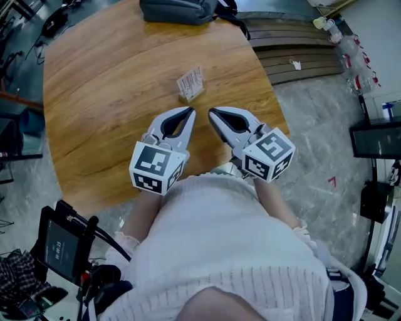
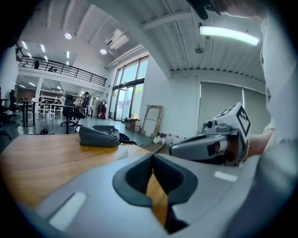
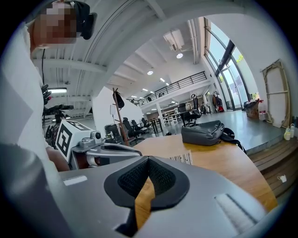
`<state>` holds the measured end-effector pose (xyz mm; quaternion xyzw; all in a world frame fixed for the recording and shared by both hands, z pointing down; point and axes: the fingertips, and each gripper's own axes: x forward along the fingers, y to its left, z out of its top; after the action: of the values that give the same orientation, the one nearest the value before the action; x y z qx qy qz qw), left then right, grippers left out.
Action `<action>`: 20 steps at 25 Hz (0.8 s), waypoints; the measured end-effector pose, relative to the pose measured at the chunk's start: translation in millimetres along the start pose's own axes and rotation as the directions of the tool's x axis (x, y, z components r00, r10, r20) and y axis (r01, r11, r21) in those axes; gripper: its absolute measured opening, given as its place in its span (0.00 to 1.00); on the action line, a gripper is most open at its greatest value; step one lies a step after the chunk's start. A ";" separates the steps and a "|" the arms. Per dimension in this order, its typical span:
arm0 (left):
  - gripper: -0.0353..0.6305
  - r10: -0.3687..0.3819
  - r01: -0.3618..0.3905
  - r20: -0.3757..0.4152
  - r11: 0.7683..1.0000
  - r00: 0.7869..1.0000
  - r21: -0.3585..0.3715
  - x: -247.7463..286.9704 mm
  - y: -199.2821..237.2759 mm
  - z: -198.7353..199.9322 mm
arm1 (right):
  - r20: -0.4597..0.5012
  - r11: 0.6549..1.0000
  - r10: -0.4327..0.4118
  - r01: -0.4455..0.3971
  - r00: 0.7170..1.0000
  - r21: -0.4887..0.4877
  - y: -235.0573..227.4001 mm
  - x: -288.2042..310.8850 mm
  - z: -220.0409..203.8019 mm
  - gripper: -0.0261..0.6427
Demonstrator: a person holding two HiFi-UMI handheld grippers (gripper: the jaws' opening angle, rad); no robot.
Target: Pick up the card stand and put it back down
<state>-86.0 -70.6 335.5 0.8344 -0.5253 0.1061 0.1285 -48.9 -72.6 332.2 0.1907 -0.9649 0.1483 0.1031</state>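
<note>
A white knitted sweater [image 1: 225, 251] fills the bottom of the head view, nearest the lens. The card stand [image 1: 190, 84] sits upright on the wooden table [image 1: 94, 88], just above the frame's centre, with nothing gripping it. Just below it the left gripper [image 1: 190, 111] and right gripper [image 1: 212, 113] hover side by side. Each has its jaws pressed together on nothing, tips angled towards the stand, which looks like a resting pose within easy reach. That suits either a stand waiting to be lifted or one already set back. A grey bag [image 1: 178, 11] lies at the table's far edge, top centre.
</note>
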 end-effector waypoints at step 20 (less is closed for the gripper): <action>0.06 -0.031 0.030 -0.024 0.998 0.999 -0.059 -3.9 -6.4 -7.1 | -0.010 1.000 -0.009 0.009 1.000 0.028 3.5 -3.6 -6.9 0.04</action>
<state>-82.2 -62.3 340.3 0.8368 -0.5138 0.0990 0.1609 -46.0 -66.0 336.8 0.1957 -0.9614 0.1621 0.1058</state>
